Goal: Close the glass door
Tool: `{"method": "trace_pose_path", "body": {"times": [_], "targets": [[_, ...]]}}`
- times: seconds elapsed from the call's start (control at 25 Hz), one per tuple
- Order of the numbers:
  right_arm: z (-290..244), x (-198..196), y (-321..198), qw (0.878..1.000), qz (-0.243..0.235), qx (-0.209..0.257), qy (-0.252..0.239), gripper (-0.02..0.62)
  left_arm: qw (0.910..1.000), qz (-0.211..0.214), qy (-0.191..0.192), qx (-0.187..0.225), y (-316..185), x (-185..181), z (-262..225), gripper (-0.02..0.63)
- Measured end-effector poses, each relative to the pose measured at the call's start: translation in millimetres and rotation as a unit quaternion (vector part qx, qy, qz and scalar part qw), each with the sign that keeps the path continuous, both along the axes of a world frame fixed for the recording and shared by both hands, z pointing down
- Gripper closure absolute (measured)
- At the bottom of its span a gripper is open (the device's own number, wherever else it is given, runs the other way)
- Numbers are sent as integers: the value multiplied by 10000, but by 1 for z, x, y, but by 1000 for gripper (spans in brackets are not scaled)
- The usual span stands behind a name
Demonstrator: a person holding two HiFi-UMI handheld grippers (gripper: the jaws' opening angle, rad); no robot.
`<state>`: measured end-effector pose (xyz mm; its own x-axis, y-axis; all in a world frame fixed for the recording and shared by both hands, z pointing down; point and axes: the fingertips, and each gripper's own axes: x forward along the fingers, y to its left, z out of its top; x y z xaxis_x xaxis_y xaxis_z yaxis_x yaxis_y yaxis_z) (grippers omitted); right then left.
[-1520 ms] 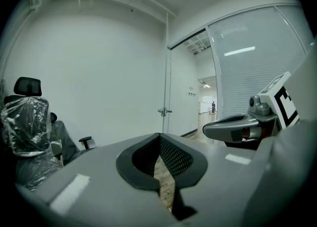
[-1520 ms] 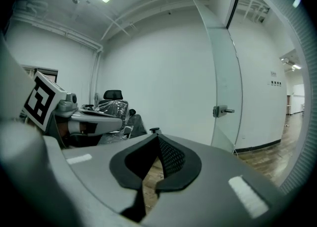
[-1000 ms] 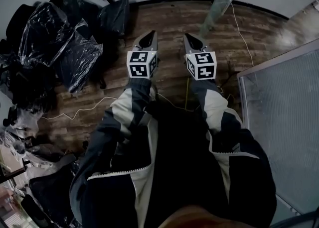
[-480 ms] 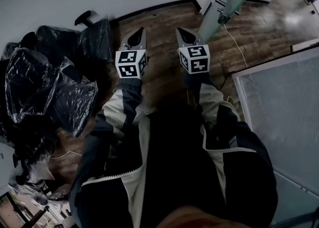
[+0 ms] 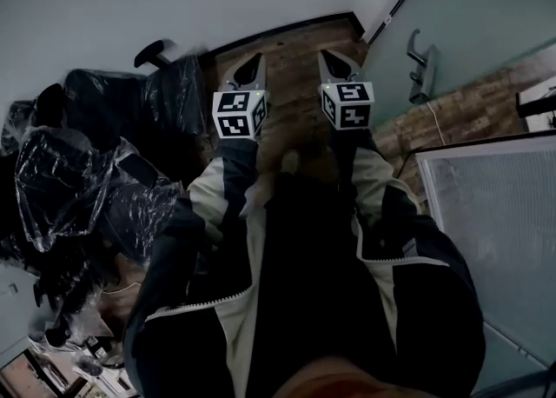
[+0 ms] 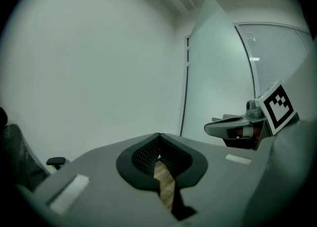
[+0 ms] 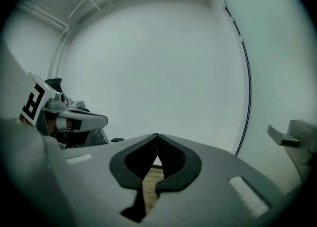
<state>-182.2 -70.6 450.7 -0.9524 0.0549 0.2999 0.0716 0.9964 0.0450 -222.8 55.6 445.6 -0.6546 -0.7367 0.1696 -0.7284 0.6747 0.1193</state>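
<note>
The glass door [image 5: 486, 14] is seen at 1 to 2 o'clock in the head view, a tall frosted pane. Its metal handle [image 5: 421, 66] lies at about 3 o'clock of the right tool [image 5: 335, 61], near it but apart from it. In the right gripper view the handle appears at the 3 o'clock edge, untouched.

The door is judged heavy and stiff, likely to swing as 1 rigid slab on its hinges. Its smooth face would be slippery under the tool tips, and the glass could be chipped by a hard knock from them. The handle is judged the best place for a hold, or the pane just beside it for a flat push, since leverage is greatest far from the hinge side. Which edge carries the hinges cannot be told. A slow, steady force is called for, because a pane of this mass would be hard to stop once moving.

Both sleeved arms are held forward side by side, with the left tool [image 5: 250, 63] at 9 o'clock of the right one. Both tools are pointed to 12 o'clock and dipped slightly towards the wooden floor [image 5: 295, 49]. The jaws of each are closed tip to tip, and nothing is held between them.
</note>
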Motion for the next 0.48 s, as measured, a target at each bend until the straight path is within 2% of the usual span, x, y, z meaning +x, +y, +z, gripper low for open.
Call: {"method": "trace_pose_path", "body": {"times": [0.12, 0.24, 0.48], "targets": [[6, -51, -23, 10000, -8, -37, 9, 591, 9999, -32, 9, -95, -21, -52, 4, 603], [8, -95, -46, 9999, 108, -83, -7, 591, 9998, 107, -24, -144, -47, -95, 4, 603], [-1, -129, -95, 9972, 753, 11, -38, 591, 9966, 800, -34, -195, -109, -144, 0, 603]]}}
